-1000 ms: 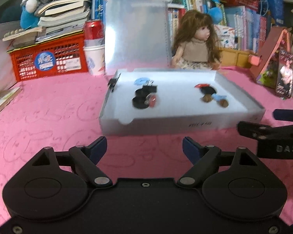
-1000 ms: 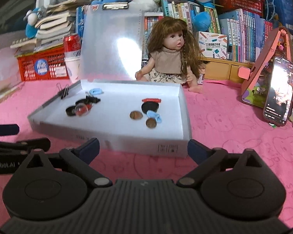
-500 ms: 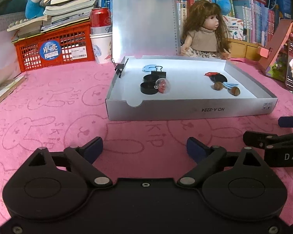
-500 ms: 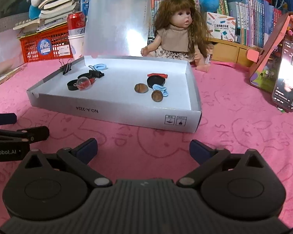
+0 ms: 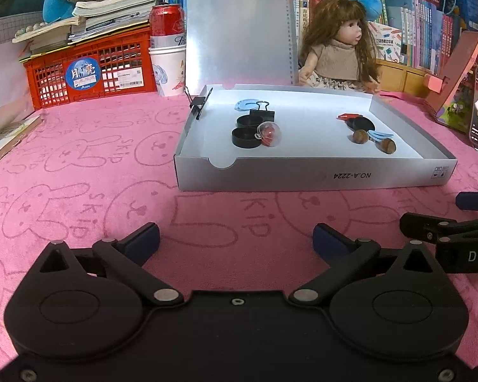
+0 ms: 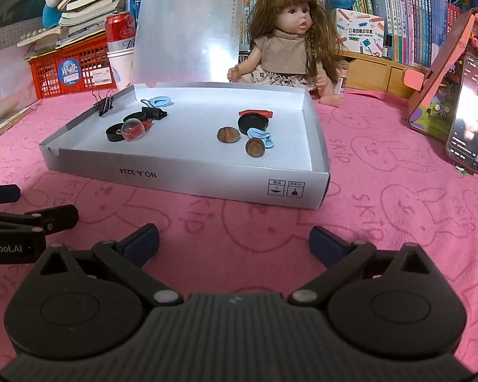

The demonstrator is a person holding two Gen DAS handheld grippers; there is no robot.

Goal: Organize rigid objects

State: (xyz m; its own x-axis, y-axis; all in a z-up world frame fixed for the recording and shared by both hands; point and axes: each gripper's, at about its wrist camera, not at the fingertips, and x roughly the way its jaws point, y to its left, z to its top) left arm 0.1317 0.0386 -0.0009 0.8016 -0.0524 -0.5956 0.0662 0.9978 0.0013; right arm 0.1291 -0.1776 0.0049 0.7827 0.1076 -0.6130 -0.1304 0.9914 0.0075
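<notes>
Shallow grey cardboard tray (image 5: 315, 176) sits on the pink bunny-print towel (image 5: 89, 172), rigid items inside. Near its left wall: two round black caps (image 5: 245, 137), a clear plastic capsule (image 5: 270, 133), a black binder clip (image 5: 262, 113). Near the right wall: two brown nuts (image 6: 228, 134), a blue clip (image 6: 261, 136). Left gripper (image 5: 235, 243) opening, jaws wide, nothing between. Right gripper (image 6: 234, 243) spread apart, empty.

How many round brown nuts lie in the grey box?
2. One nut lies left of the blue clip; the other nut lies against the clip's near side. None seems hidden.
</notes>
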